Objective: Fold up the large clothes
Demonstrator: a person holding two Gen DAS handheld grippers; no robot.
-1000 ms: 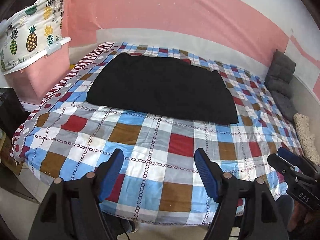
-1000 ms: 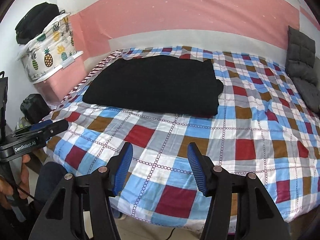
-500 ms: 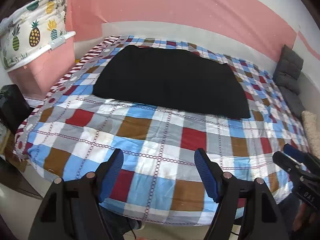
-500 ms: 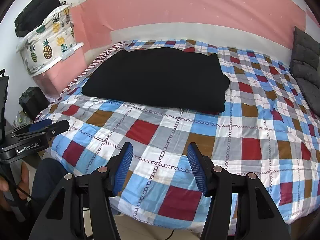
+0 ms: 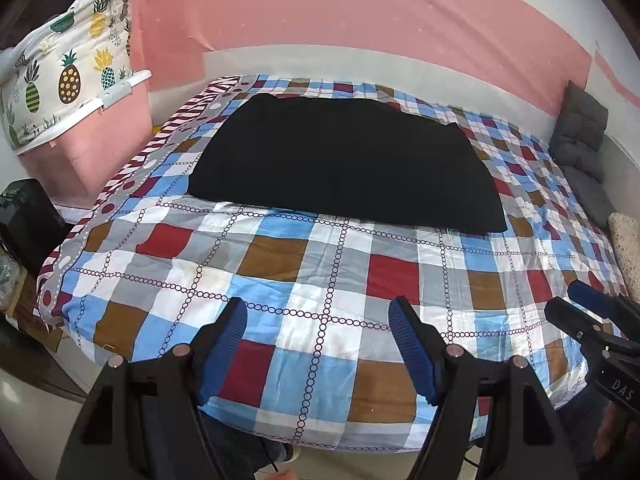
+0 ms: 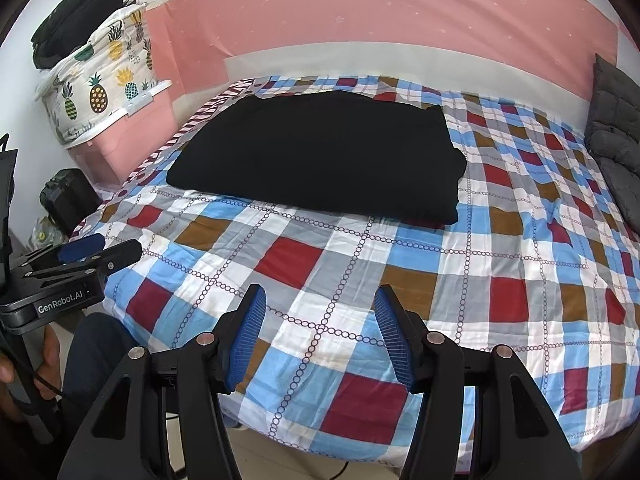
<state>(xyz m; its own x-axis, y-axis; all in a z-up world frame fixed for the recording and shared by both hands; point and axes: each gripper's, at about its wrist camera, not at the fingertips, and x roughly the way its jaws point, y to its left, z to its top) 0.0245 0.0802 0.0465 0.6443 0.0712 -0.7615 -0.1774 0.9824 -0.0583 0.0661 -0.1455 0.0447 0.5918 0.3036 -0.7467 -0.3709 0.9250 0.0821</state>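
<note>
Both hand-held grippers (image 5: 316, 344) (image 6: 320, 330) empty, jaws apart | black garment (image 5: 344, 164) folded on checked bedspread (image 5: 304, 272) | pink wall (image 5: 360, 12)

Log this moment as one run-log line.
stage: pre-grasp | black garment: flat on plaid bed cover, untouched | left gripper: jaws open, empty | right gripper: jaws open, empty

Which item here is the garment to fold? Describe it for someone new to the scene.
A bed under a checked quilt fills the room. On its far half, nearer the pineapple-print bag, lies the black garment, flat and roughly rectangular. It is the only plain dark cloth on the quilt.
</note>
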